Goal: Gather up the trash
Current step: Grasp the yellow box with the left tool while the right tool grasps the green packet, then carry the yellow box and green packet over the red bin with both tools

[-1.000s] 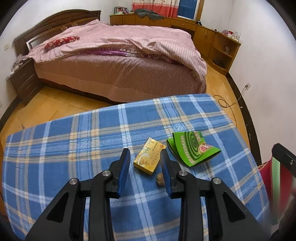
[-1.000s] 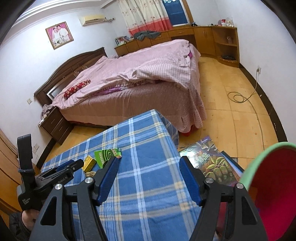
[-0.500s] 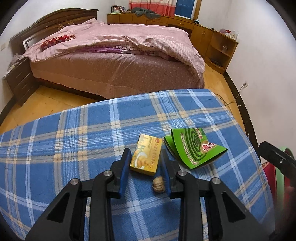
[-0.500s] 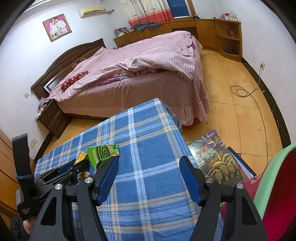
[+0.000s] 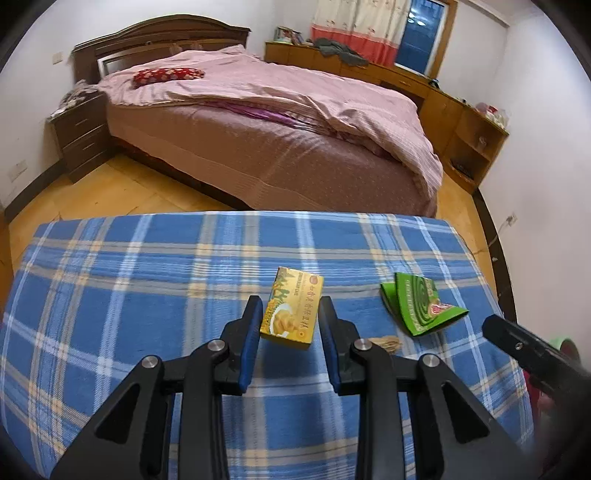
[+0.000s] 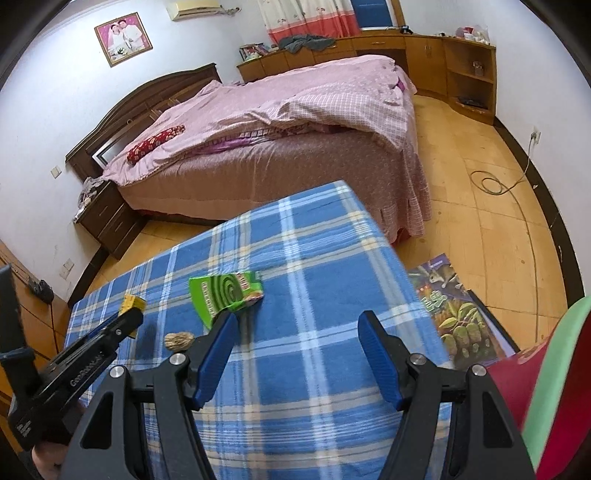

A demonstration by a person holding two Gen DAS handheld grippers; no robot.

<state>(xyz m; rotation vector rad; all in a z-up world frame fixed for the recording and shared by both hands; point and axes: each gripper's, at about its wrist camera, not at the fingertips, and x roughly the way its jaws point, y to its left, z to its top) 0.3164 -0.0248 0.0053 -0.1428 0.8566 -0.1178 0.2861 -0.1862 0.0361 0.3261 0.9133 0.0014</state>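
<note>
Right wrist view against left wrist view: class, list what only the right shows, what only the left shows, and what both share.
Only the right wrist view: the framed photo, the air conditioner, a poster on the floor, and the right tongs standing open over bare cloth.

Only the left wrist view: the yellow box's printed face, the box lying between the left tongs.

Both: the blue plaid tablecloth, yellow box, green packet, walnut, bed.
</note>
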